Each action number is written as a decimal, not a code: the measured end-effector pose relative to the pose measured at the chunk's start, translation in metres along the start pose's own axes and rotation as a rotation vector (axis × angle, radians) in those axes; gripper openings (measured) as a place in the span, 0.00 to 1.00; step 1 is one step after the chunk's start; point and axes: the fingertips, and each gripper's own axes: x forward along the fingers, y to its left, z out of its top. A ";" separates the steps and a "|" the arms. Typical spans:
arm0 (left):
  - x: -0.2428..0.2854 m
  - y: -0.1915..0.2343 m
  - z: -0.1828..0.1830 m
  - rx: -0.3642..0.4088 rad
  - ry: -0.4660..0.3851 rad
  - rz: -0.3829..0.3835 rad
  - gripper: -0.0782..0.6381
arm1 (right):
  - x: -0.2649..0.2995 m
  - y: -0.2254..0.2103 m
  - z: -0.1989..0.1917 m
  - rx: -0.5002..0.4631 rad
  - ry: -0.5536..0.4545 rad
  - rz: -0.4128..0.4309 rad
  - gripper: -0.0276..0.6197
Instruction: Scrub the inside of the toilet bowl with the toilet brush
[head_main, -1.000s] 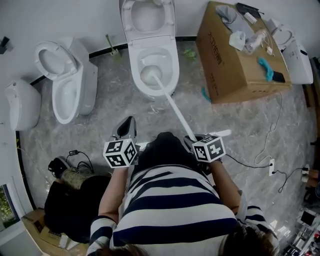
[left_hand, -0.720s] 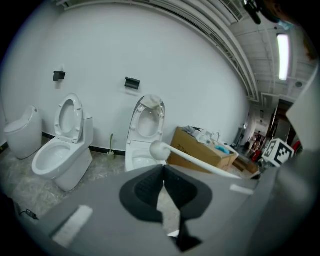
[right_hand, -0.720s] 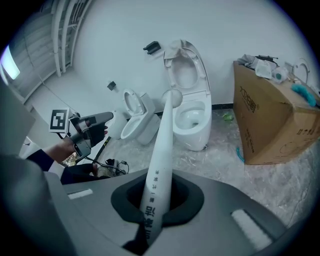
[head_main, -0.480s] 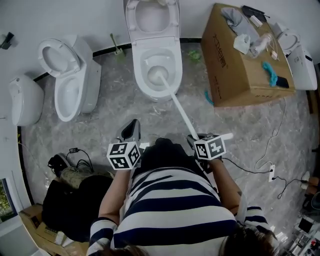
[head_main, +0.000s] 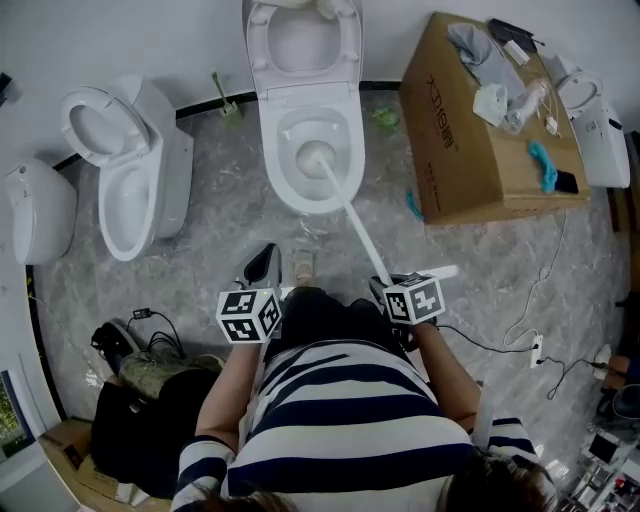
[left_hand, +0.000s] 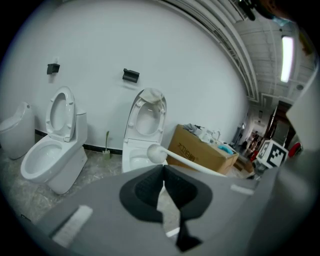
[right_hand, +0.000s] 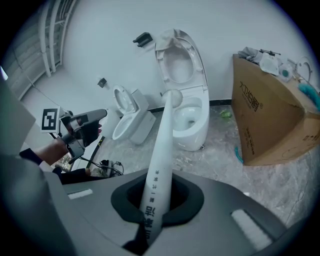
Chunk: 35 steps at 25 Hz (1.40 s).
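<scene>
Right gripper (right_hand: 157, 200): it is clamping the toilet brush (right_hand: 161, 145) near the end of its long white handle, with the fingers pinching the shaft from both sides.
Left gripper (left_hand: 162, 185): it is hanging idle low on the person's left, fingers pressed together on nothing.
Brush head: in the head view it is sitting inside the rim of the middle toilet bowl (head_main: 275, 172), near the centre. From up here I cannot tell whether the bristles are touching porcelain.
Step in hand: this looks like the scrubbing itself, with the head already down in the bowl.
Doing it well: the handle is long and the grip is at its far end, so a small wrist turn will be swinging the head a long way. Slow circles round the bowl wall should work best. That means pressing along the shaft, working up under the rim, and holding the head below the rim so nothing flicks out. The shaft is round, so a firm squeeze should stop it rolling in the pads.
Counting grippers: two, one working and one spare.
Counting brushes: one in hand, and what looks like a second greenish brush (head_main: 222, 100) standing by the wall.
Counting toilets: two with lids up, the middle one and the left toilet (head_main: 125, 180). White fixtures at both edges are hard to name.
Counting boxes: one cardboard box (head_main: 470, 150), with clutter on top.
</scene>
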 end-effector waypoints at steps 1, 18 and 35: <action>0.006 0.007 0.005 -0.003 -0.001 -0.002 0.11 | 0.005 -0.001 0.008 0.004 0.004 -0.002 0.05; 0.114 0.110 0.048 0.036 0.070 -0.084 0.11 | 0.092 -0.027 0.110 0.057 0.116 -0.072 0.05; 0.224 0.133 0.043 -0.018 0.185 0.028 0.11 | 0.162 -0.103 0.169 -0.005 0.305 -0.019 0.05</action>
